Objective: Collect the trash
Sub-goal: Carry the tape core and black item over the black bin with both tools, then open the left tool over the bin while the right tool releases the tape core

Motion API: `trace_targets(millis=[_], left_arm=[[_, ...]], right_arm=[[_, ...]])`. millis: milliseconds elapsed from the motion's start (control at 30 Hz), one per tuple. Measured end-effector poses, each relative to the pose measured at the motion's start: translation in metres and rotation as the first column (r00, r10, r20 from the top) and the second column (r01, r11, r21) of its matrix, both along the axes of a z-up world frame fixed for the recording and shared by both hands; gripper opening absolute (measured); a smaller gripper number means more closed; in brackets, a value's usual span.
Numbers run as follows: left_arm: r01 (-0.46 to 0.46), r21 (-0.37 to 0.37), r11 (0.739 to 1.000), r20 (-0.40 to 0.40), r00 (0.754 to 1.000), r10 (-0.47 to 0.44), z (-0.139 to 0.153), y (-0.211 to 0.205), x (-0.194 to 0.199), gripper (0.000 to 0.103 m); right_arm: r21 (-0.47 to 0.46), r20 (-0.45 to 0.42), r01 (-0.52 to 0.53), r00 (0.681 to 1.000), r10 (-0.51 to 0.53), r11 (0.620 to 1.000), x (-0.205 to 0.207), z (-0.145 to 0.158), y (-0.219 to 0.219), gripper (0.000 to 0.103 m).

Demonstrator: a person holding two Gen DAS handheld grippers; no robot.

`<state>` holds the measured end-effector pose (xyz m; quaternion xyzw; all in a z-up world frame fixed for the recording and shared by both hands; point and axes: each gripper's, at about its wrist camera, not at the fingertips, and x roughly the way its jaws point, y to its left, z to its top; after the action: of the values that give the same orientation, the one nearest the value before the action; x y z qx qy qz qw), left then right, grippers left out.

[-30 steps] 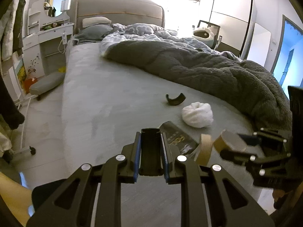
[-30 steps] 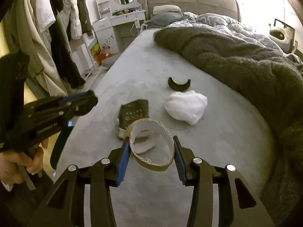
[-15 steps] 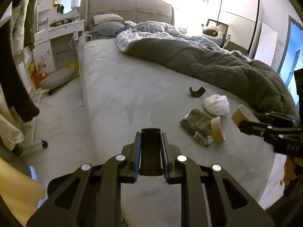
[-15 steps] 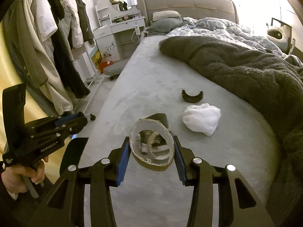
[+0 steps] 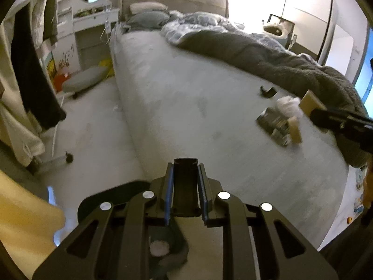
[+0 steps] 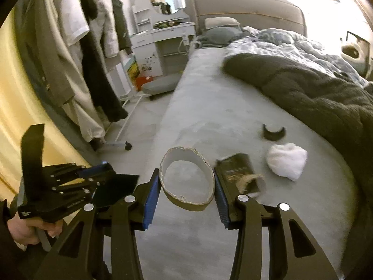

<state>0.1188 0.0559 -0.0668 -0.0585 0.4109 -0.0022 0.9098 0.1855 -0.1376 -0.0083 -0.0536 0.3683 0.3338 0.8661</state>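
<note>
Before me, the grey bed (image 6: 209,107) carries a dark blanket (image 6: 314,88), a black curved scrap (image 6: 274,132), a white wad (image 6: 286,162), a dark wrapper (image 6: 235,168) and a cardboard ring (image 5: 294,129).

wrist views, angled down, sharing bed (image 5: 186,107) (close)
</note>
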Motion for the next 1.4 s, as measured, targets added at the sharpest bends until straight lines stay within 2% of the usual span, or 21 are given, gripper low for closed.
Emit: trace_targets(millis=[267, 600, 867, 1200, 1267, 1333, 1400], left_arm=[[-0.035, -0.034, 0.999, -0.102, 0.994, 0.032, -0.023, 0.033, -0.008, 0.021], [-0.086, -0.064, 0.994, -0.206, 0.976, 0.071, -0.049, 0.075, -0.018, 0.021], [-0.114, -0.073, 0.991, -0.304, 0.949, 0.087, -0.071, 0.099, -0.027, 0.021], [-0.131, -0.115, 0.985, -0.43, 0.9, 0.07, -0.099, 0.121, -0.037, 0.022], [-0.14, -0.122, 0.983, -0.446, 0.892, 0.072, -0.103, 0.125, -0.04, 0.026], [-0.147, -0.138, 0.979, -0.454, 0.888, 0.07, -0.105, 0.13, -0.042, 0.039], [-0.151, -0.148, 0.977, -0.453, 0.889, 0.068, -0.105, 0.131, -0.044, 0.043]], right_arm=[[-0.021, -0.007, -0.068, 0.998, 0.068, 0.997, -0.004, -0.004, 0.044, 0.044], [-0.049, -0.026, -0.16, 0.987, 0.159, 0.986, -0.011, -0.014, 0.103, 0.044], [-0.076, -0.048, -0.222, 0.975, 0.219, 0.972, -0.015, -0.024, 0.14, 0.044], [-0.138, -0.095, -0.3, 0.953, 0.289, 0.944, -0.023, -0.048, 0.187, 0.044], [-0.152, -0.109, -0.31, 0.949, 0.296, 0.938, -0.024, -0.054, 0.193, 0.044], [-0.168, -0.124, -0.319, 0.946, 0.301, 0.933, -0.025, -0.061, 0.2, 0.044], [-0.186, -0.141, -0.328, 0.942, 0.305, 0.926, -0.025, -0.068, 0.207, 0.044]])
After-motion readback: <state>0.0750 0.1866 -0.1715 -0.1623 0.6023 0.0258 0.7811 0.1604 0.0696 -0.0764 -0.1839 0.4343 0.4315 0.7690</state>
